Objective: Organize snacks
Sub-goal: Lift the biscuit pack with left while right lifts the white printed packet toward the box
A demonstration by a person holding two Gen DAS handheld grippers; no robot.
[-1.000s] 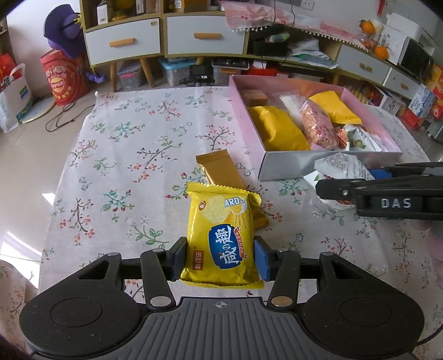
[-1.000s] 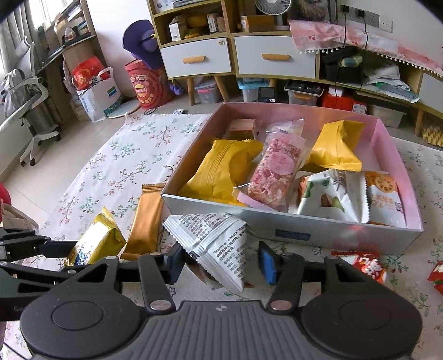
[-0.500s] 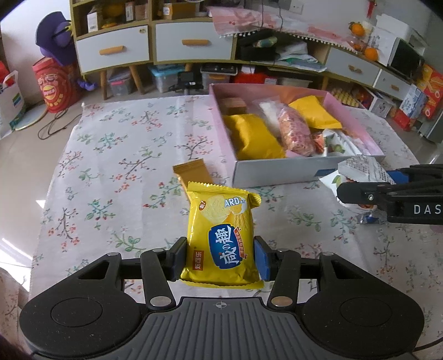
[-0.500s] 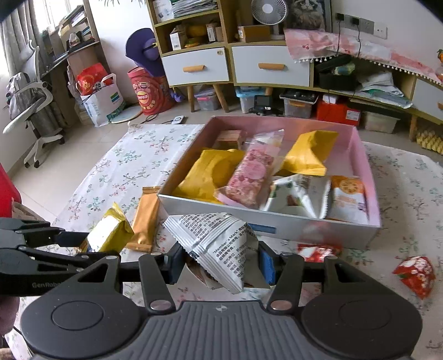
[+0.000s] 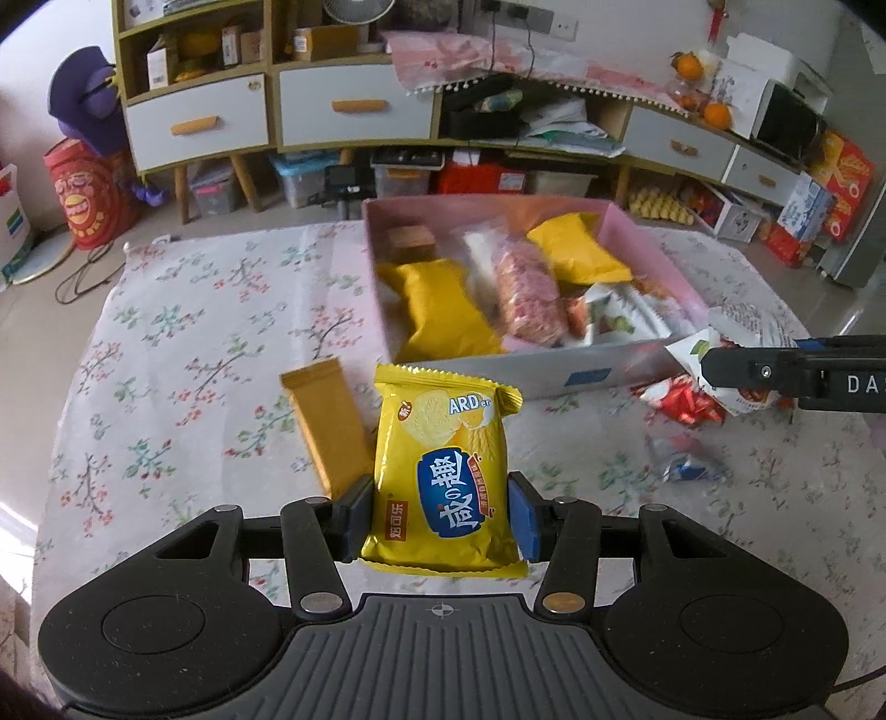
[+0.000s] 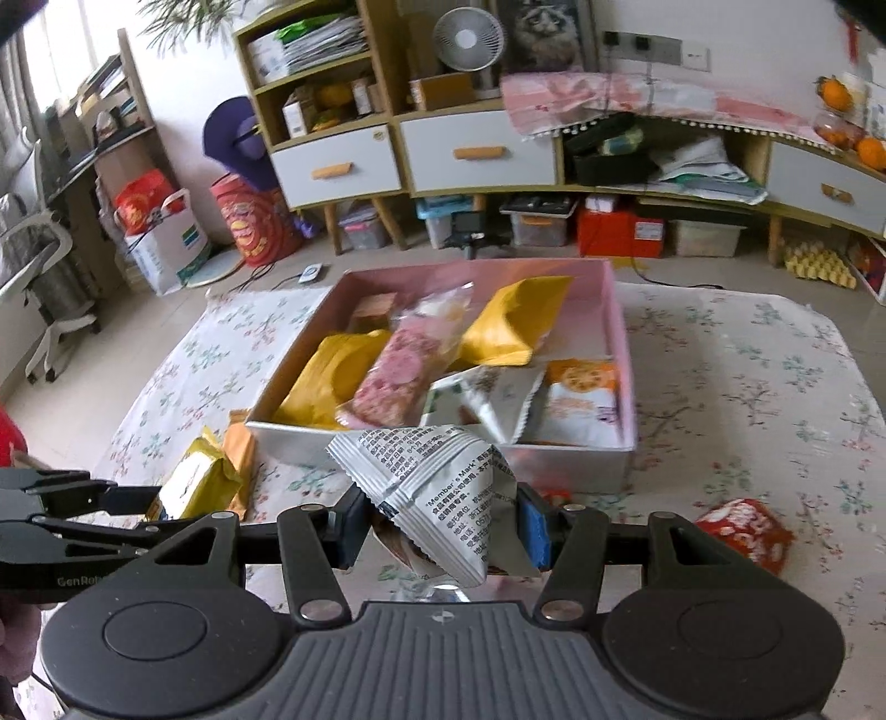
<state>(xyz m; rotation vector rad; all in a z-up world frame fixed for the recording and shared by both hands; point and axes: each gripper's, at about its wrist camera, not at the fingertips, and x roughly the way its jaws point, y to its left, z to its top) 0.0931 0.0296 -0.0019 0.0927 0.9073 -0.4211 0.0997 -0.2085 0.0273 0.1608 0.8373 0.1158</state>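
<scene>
Pink box, ahead of both grippers, already held several packets. Left gripper pinched a yellow cracker packet; right gripper pinched a white printed packet. Still loose beside them: a gold bar and a red packet.

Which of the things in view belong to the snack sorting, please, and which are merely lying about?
Job: yellow cracker pack in left gripper; white snack bag in right gripper; pink box; orange bar; red packet.

Lying about: fan; oranges; drawers.
</scene>
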